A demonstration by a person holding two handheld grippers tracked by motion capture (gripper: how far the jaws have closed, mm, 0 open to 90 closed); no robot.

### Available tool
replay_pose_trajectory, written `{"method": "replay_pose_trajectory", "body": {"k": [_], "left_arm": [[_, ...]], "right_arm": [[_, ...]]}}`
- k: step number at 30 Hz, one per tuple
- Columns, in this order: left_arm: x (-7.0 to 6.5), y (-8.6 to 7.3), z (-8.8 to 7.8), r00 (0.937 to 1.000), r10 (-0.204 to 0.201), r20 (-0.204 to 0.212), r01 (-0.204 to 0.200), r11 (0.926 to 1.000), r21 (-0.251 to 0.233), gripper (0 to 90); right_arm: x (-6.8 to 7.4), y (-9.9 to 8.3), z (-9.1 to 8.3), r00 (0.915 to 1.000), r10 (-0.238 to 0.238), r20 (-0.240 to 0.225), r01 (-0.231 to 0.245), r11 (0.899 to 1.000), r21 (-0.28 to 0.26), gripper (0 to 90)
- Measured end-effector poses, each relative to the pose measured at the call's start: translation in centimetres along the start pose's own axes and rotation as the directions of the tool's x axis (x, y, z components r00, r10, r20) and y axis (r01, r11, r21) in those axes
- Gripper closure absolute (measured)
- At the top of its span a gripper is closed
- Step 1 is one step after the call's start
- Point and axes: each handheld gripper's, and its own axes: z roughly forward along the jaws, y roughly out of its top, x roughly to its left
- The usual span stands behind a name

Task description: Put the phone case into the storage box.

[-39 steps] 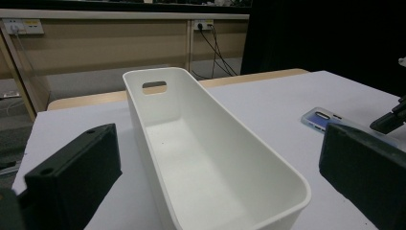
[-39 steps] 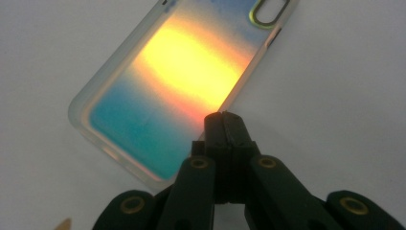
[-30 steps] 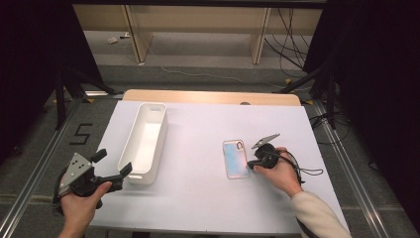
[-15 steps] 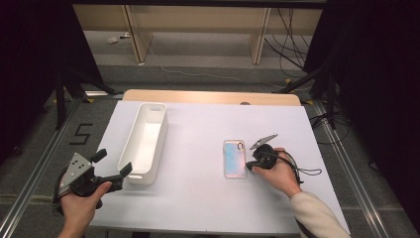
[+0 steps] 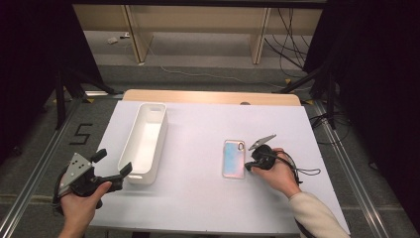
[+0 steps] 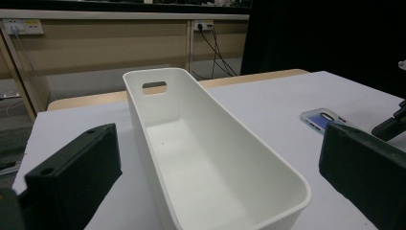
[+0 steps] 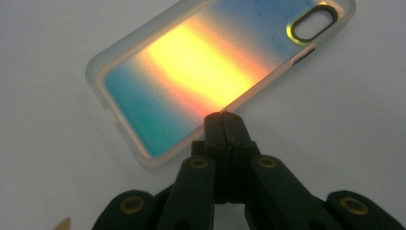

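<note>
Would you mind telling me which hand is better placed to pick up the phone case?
The right. Its gripper, jaws shut, sits at the phone case's long edge. The left gripper stands open across the table, at the near end of the white bin.

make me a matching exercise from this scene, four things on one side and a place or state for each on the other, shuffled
Things:
1. phone case
2. white bin
3. left gripper
4. right gripper

Places or states:
A. jaws spread wide, at the near end of the bin
B. jaws pressed together, tips at the long edge of the case
C. lies flat on the white table cover, iridescent blue and orange
D. long, empty, with a handle slot in its far end

Pairs: 1-C, 2-D, 3-A, 4-B
</note>
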Motion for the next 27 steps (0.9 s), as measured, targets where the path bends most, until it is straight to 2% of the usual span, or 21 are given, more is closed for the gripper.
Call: {"method": "replay_pose_trajectory", "body": {"k": [9, 11, 12, 13, 14, 15, 16, 17, 18, 19, 20, 21, 22, 23, 24, 25, 26, 27], "left_arm": [[0.0, 0.0, 0.0, 1.0, 0.001, 0.001, -0.001, 1.0, 0.001, 0.2], [0.0, 0.0, 0.0, 1.0, 0.002, 0.0, -0.002, 1.0, 0.003, 0.2], [0.0, 0.0, 0.0, 1.0, 0.0, 0.0, 0.0, 1.0, 0.0, 0.2], [0.0, 0.0, 0.0, 1.0, 0.0, -0.002, 0.0, 1.0, 0.0, 0.2], [0.0, 0.0, 0.0, 1.0, 0.0, -0.001, 0.0, 1.0, 0.001, 0.2], [0.0, 0.0, 0.0, 1.0, -0.001, -0.001, 0.001, 1.0, 0.002, 0.2], [0.1, 0.0, 0.0, 1.0, -0.001, -0.001, 0.001, 1.0, 0.002, 0.2], [0.1, 0.0, 0.0, 1.0, 0.001, -0.001, -0.001, 1.0, 0.003, 0.2], [0.0, 0.0, 0.0, 1.0, -0.002, -0.002, 0.002, 1.0, 0.001, 0.2], [0.0, 0.0, 0.0, 1.0, -0.001, -0.002, 0.001, 1.0, 0.0, 0.2], [0.0, 0.0, 0.0, 1.0, 0.001, -0.002, -0.001, 1.0, 0.001, 0.2], [0.0, 0.0, -0.1, 1.0, 0.001, -0.002, -0.001, 1.0, 0.002, 0.2], [0.0, 0.0, 0.0, 1.0, 0.0, -0.002, 0.0, 1.0, 0.002, 0.3], [0.0, 0.0, 0.0, 1.0, -0.001, -0.002, 0.001, 1.0, 0.002, 0.3], [0.0, 0.0, 0.0, 1.0, -0.001, -0.003, 0.001, 1.0, 0.003, 0.3], [0.0, 0.0, 0.0, 1.0, -0.001, -0.003, 0.001, 1.0, 0.003, 0.4], [0.0, 0.0, -0.1, 1.0, -0.001, -0.003, 0.001, 1.0, 0.002, 0.4], [0.1, 0.0, -0.1, 1.0, -0.001, -0.003, 0.001, 1.0, 0.003, 0.4]], "right_arm": [[0.1, 0.0, 0.0, 1.0, -0.001, -0.001, 0.001, 1.0, 0.009, 90.0], [0.1, 0.1, -0.1, 0.9997, -0.016, 0.016, 0.016, 1.0, 0.007, 87.1], [0.1, 0.1, -0.4, 0.9996, -0.018, 0.021, 0.018, 1.0, 0.01, 84.4], [0.1, 0.2, -0.8, 0.999, -0.031, 0.031, 0.032, 0.999, -0.016, 78.0], [0.1, 0.2, -0.8, 0.999, -0.031, 0.031, 0.032, 0.999, -0.016, 78.0], [0.1, 0.2, -1.1, 0.9984, -0.048, 0.031, 0.049, 0.998, -0.028, 74.1], [0.1, 0.3, -1.5, 0.9971, -0.057, 0.051, 0.06, 0.996, -0.063, 65.0], [0.1, 0.3, -1.5, 0.9971, -0.057, 0.051, 0.06, 0.996, -0.063, 65.0], [0.0, 0.3, -2.2, 0.9965, -0.062, 0.056, 0.067, 0.993, -0.094, 55.8], [0.0, 0.3, -2.2, 0.9965, -0.062, 0.056, 0.067, 0.993, -0.094, 55.8], [-0.1, 0.2, -2.5, 0.996, -0.072, 0.053, 0.078, 0.988, -0.131, 51.1], [-0.2, 0.0, -3.3, 0.9982, -0.037, 0.047, 0.047, 0.973, -0.227, 45.6], [-0.1, 0.0, -3.7, 0.9991, 0.007, 0.041, 0.004, 0.962, -0.272, 40.9], [-0.2, 0.0, -4.1, 0.9992, 0.007, 0.039, 0.005, 0.952, -0.306, 37.5], [-0.2, 0.0, -4.1, 0.9992, 0.007, 0.039, 0.005, 0.952, -0.306, 37.5], [-0.2, -0.1, -4.9, 0.9988, 0.031, 0.039, -0.014, 0.928, -0.373, 33.9], [-0.2, -0.1, -4.9, 0.9988, 0.031, 0.039, -0.014, 0.928, -0.373, 33.9], [-0.1, -0.1, -5.3, 0.9987, 0.038, 0.034, -0.021, 0.913, -0.407, 31.6]]}}
